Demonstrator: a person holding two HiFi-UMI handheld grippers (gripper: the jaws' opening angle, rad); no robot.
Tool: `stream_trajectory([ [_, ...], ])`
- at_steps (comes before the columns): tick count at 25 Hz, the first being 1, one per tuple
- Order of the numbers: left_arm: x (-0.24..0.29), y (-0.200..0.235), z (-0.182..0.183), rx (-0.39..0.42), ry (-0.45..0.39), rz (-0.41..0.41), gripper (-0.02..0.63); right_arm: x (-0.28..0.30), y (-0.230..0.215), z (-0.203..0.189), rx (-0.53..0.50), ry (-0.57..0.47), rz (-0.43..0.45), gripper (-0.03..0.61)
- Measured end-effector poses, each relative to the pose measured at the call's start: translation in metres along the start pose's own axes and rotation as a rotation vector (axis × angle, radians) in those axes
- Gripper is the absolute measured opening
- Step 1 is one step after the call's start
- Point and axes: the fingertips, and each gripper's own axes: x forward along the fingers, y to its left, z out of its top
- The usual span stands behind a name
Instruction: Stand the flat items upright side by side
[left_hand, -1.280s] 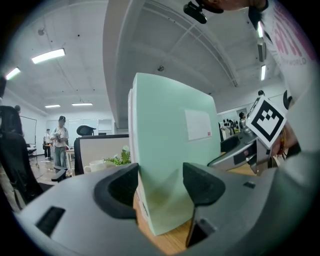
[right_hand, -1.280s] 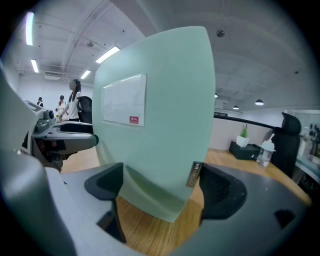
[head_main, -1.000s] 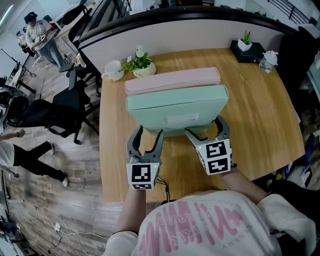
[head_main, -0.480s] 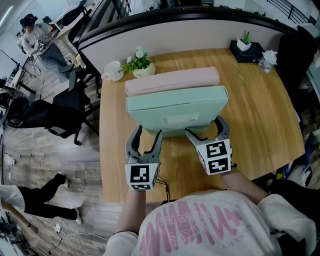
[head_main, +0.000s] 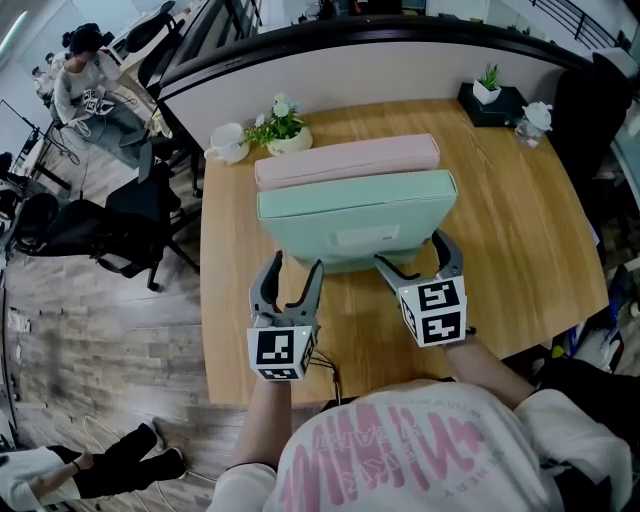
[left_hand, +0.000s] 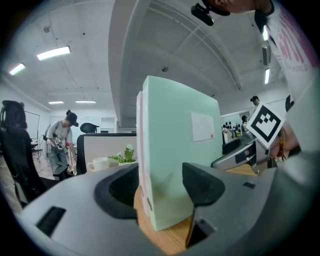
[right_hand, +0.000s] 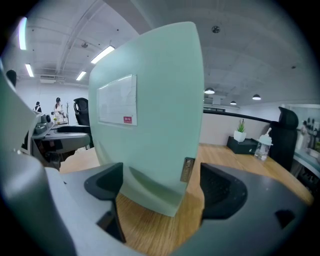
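Note:
A mint-green flat case (head_main: 355, 215) stands upright on the wooden table (head_main: 520, 250), its labelled face toward me. A pink flat case (head_main: 345, 160) stands upright right behind it, side by side with it. My left gripper (head_main: 296, 268) is open at the green case's lower left corner, its pads clear of it. In the left gripper view the green case (left_hand: 180, 150) and the pink case's edge (left_hand: 139, 150) rise just ahead of the jaws. My right gripper (head_main: 415, 255) is open and straddles the green case's right edge (right_hand: 150, 110), with a gap on each side.
Behind the cases stand a white cup (head_main: 227, 140) and a flower pot (head_main: 285, 130). A black box with a small plant (head_main: 492, 98) and a bottle (head_main: 535, 120) sit at the far right corner. A curved partition (head_main: 400, 50) backs the table. An office chair (head_main: 130, 215) stands left.
Both cases and both grippers stand as before. Only people in the background at the left have moved.

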Motion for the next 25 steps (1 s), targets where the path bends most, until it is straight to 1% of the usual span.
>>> stream_trajectory([
  [4,-0.006,0.000,-0.002,-0.003,0.007,-0.004,0.279,-0.007,0.000,-0.002,0.018,-0.004,-0.012,0.482],
  [7,-0.013,0.000,-0.001,0.000,0.006,0.000,0.262,-0.013,0.000,-0.004,0.037,-0.004,-0.021,0.482],
  [10,-0.021,-0.003,0.000,0.027,0.006,-0.006,0.250,-0.021,0.000,-0.006,0.077,-0.009,-0.026,0.482],
  [12,-0.026,-0.005,0.000,0.018,0.004,-0.002,0.237,-0.026,0.001,-0.009,0.112,-0.009,-0.022,0.479],
  [14,-0.032,-0.003,-0.005,-0.022,0.023,0.029,0.198,-0.032,0.004,-0.014,0.147,0.002,-0.010,0.442],
  [16,-0.036,-0.001,-0.017,-0.088,0.070,0.066,0.137,-0.037,0.008,-0.022,0.191,0.027,0.014,0.417],
  [17,-0.038,-0.002,-0.023,-0.125,0.097,0.073,0.118,-0.039,0.011,-0.027,0.215,0.045,0.028,0.396],
  [19,-0.042,-0.011,-0.032,-0.176,0.137,0.064,0.110,-0.043,0.016,-0.035,0.263,0.082,0.061,0.367],
  [22,-0.045,-0.032,-0.038,-0.181,0.186,0.022,0.082,-0.050,0.019,-0.044,0.336,0.111,0.089,0.277],
  [24,-0.045,-0.045,-0.042,-0.183,0.226,-0.006,0.056,-0.055,0.020,-0.045,0.370,0.106,0.096,0.241],
  [25,-0.045,-0.050,-0.044,-0.188,0.242,-0.009,0.044,-0.057,0.020,-0.044,0.378,0.103,0.099,0.211],
])
